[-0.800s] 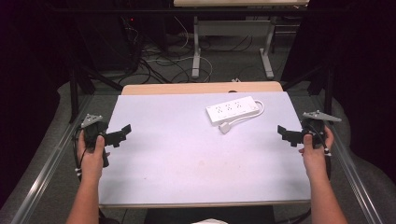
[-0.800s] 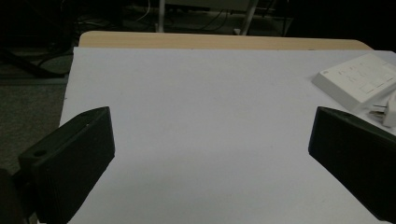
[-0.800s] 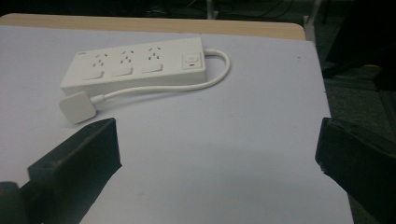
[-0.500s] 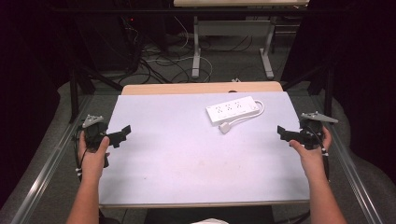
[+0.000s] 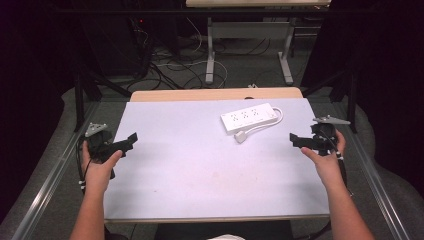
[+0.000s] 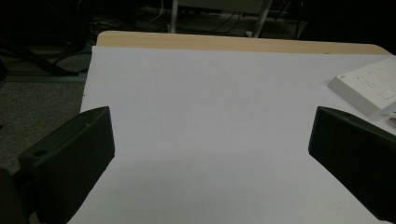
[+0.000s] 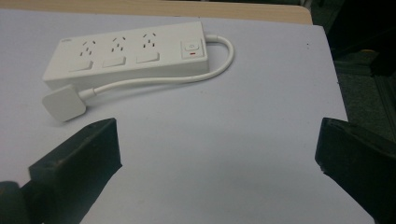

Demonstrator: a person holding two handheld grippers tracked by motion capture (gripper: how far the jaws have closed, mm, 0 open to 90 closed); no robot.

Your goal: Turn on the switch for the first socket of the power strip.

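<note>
On the table's point(image 5: 200, 200) far right part: power strip point(image 5: 249, 118) lies flat, its plug point(image 5: 241, 137) just in front.
Right gripper point(image 5: 295, 140): jaws wide apart, empty, near the plug.
Left gripper point(image 5: 128, 140): spread, empty, well apart.
Approach: go low, straddle the plug squarely before closing.

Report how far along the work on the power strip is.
Done: nothing visible; the power strip lies untouched on the table, cable looped, plug resting beside it. In hand: right gripper hovers open nearby; left gripper open, far off. Left: reaching and gripping it.
</note>
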